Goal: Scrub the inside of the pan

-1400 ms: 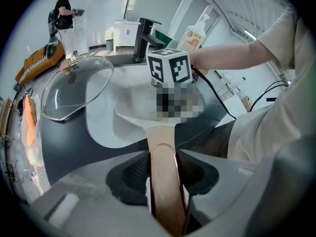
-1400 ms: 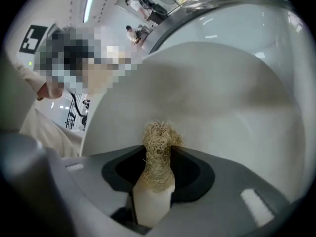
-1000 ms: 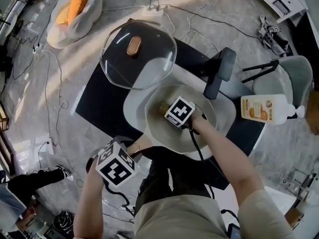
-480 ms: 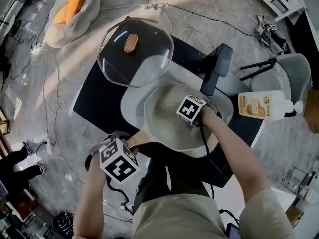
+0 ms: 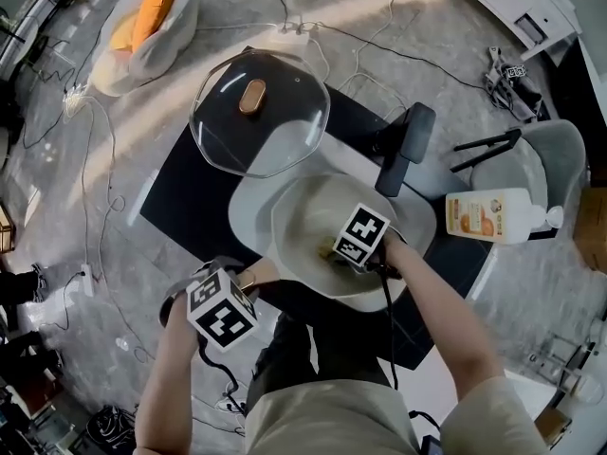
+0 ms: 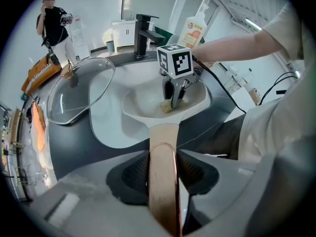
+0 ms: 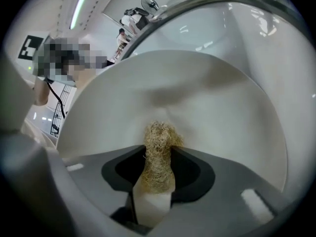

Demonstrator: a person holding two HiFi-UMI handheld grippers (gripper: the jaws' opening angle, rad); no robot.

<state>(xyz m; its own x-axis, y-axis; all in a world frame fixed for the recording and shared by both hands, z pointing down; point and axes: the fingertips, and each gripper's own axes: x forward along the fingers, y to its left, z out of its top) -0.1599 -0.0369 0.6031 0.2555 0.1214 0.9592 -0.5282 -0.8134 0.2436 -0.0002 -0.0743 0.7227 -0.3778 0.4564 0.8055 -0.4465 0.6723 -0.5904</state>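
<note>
Pan (image 5: pixel 308 218) sits in white sink (image 5: pixel 248 207) within dark counter (image 5: pixel 190 197) over grey floor (image 5: pixel 57 188)

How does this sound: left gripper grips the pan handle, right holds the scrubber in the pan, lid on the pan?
The lid is wrong: the head view shows it beside the pan, not on it. Left gripper grips the handle; right gripper holds the scrubber in the pan.

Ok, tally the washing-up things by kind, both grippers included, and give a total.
Pan: 1
Glass lid: 1
Scrubber: 1
Soap bottle: 1
Tap: 1
Grippers: 2, left gripper and right gripper
Total: 7
</note>
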